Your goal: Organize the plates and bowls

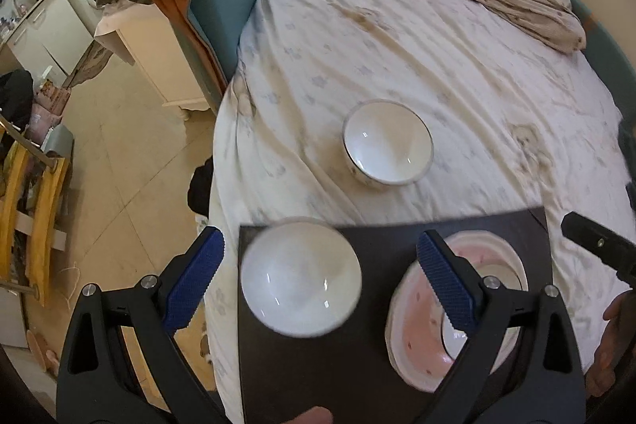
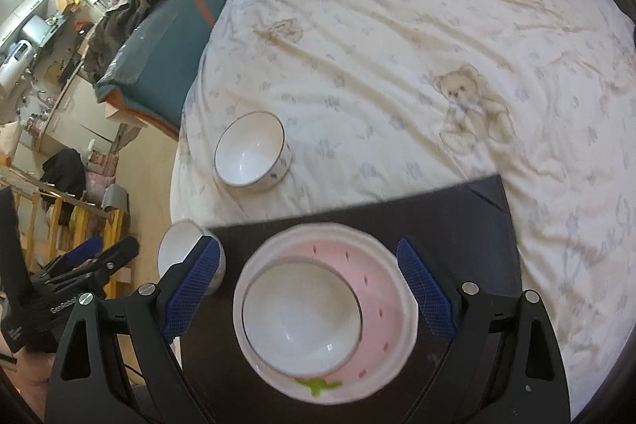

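Hovering with both grippers' fingers apart: left gripper over plain white bowl at dark board's left edge; right gripper over pink strawberry plate cradling another white bowl, apparently gathering crockery off the bed.

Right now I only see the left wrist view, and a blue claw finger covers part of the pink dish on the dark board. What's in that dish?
Observer: A white bowl sits inside the pink plate, toward its left side.
Operator: Is the plate plain pink?
Observer: No, its near rim has a green leaf painted on it, like a strawberry's.
Operator: And where is the other claw?
Observer: The right claw is open, with one finger on each side of the plate.
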Tool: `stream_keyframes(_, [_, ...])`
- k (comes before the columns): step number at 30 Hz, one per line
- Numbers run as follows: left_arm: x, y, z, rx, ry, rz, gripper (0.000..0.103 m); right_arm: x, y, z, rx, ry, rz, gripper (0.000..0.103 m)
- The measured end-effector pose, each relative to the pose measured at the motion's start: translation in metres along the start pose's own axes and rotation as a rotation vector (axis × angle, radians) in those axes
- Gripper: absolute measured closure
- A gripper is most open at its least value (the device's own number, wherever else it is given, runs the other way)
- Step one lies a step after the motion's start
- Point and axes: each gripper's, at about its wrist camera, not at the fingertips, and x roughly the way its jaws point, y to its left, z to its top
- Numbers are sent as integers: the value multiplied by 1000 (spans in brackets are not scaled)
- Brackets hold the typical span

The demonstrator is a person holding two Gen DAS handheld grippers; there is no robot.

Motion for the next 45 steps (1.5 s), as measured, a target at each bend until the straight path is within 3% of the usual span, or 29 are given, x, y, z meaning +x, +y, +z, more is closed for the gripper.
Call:
stream_keyframes(10, [57, 10, 50, -88, 75, -54, 8, 67, 22, 58, 13, 104, -31, 10])
stream_keyframes(14, [94, 4, 67, -87, 131, -66, 32, 102, 30, 76, 21, 165, -34, 11])
stream_keyframes(16, [115, 3, 72, -102, 163, -81, 40, 123, 32, 81, 16, 196, -51, 28])
stream_keyframes(19, [138, 0, 75, -109, 210, -116, 44, 150, 28, 84, 39, 233, -64, 42])
stream_keyframes(22, [153, -7, 77, -86, 225, -122, 53, 173, 19, 85, 65, 266, -75, 57])
stream_keyframes(23, [157, -10, 77, -74, 229, -122, 61, 182, 16, 84, 69, 280, -71, 61])
stream_keyframes(27, [177, -17, 78, -53, 261, -114, 86, 197, 14, 83, 75, 291, -45, 68])
stream_keyframes(29, [183, -21, 76, -38, 268, -104, 91, 201, 16, 83, 71, 296, -39, 69])
stream_keyframes(32, [187, -22, 74, -28, 267, -78, 96, 208, 20, 83, 62, 306, -23, 76])
stream_keyframes(35, [183, -22, 73, -42, 259, -69, 97, 212, 24, 83, 52, 304, -2, 91])
stream_keyframes(45, [146, -38, 63, -8, 235, -43, 97, 187, 29, 80, 27, 257, -2, 91])
